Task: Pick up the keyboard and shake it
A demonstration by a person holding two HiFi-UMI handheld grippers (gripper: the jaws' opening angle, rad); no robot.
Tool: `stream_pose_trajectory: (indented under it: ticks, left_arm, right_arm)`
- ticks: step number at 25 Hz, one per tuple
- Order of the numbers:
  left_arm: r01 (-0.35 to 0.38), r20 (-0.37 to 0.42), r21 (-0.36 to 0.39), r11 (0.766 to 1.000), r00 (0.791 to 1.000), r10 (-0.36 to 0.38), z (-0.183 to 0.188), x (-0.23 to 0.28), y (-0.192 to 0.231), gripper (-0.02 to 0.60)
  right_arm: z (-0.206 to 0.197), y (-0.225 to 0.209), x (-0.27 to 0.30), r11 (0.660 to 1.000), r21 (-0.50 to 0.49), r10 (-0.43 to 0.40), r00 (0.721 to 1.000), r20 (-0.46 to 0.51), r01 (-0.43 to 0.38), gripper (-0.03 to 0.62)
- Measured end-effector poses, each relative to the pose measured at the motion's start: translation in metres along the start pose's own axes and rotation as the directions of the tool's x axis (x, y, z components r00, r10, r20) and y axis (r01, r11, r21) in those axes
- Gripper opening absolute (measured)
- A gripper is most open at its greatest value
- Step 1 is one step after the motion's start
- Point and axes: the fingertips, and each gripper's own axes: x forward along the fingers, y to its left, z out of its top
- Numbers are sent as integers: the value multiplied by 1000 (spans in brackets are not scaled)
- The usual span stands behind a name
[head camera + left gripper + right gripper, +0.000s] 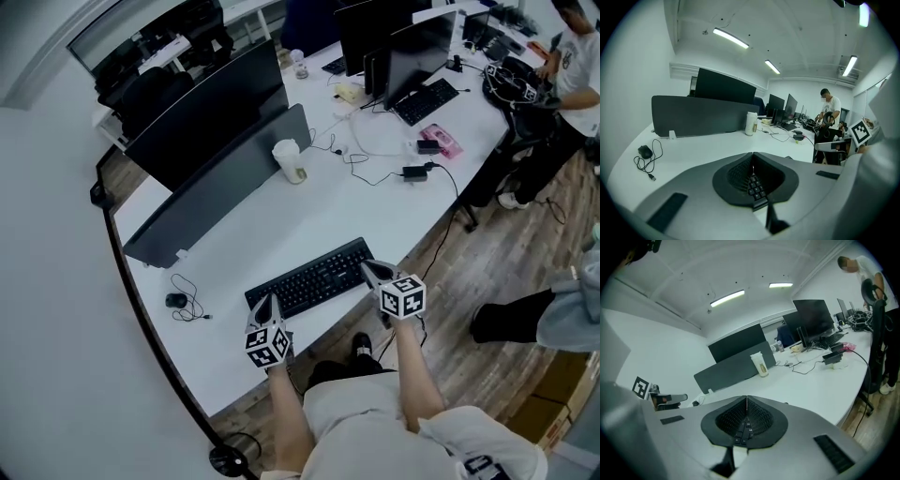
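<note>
A: Where is the keyboard (314,275) now?

B: In the head view it is on the white desk (234,239), close to the front edge, and its long side runs from 8 o'clock to 2 o'clock. I cannot tell if it rests fully on the desk or is a little raised.

A: And the 2 grippers?

B: The left gripper (266,302) is at the 8 o'clock end of the keyboard and the right gripper (373,272) is at the 2 o'clock end. In each gripper view the 2 jaws meet at their tips. Black keys show in the hollow between the ribbed pads, so each gripper is clamped on 1 end of the keyboard.

A: What else is near it?

B: A paper cup (289,159) stands at 12 o'clock from the keyboard, just in front of a dark partition (220,183). A small black mouse (176,300) with a loose cable lies at 9 o'clock, well apart from the left gripper. At 1 o'clock, at the far end of the desk, 1 person (574,56) in a white shirt stands.
</note>
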Motion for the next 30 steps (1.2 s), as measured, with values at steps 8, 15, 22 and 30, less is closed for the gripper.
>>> stream_pose_trajectory:
  ticks: [8, 15, 22, 30]
  left_arm:
    - [-39, -29, -36, 999, 999, 38, 0, 15, 23, 15]
    - [-50, -30, 24, 998, 998, 51, 21, 28, 50, 15]
    - [-46, -9, -35, 998, 999, 46, 41, 45, 81, 15]
    - [28, -37, -67, 997, 999, -30, 24, 49, 128, 16]
  right_arm:
    - [-3, -28, 22, 997, 66, -25, 1000, -15, 26, 40]
    - [9, -19, 46, 994, 108, 17, 999, -29, -14, 40]
    - [28, -21, 63, 997, 69, -24, 998, -50, 27, 40]
    - [33, -35, 73, 998, -15, -56, 994, -89, 55, 40]
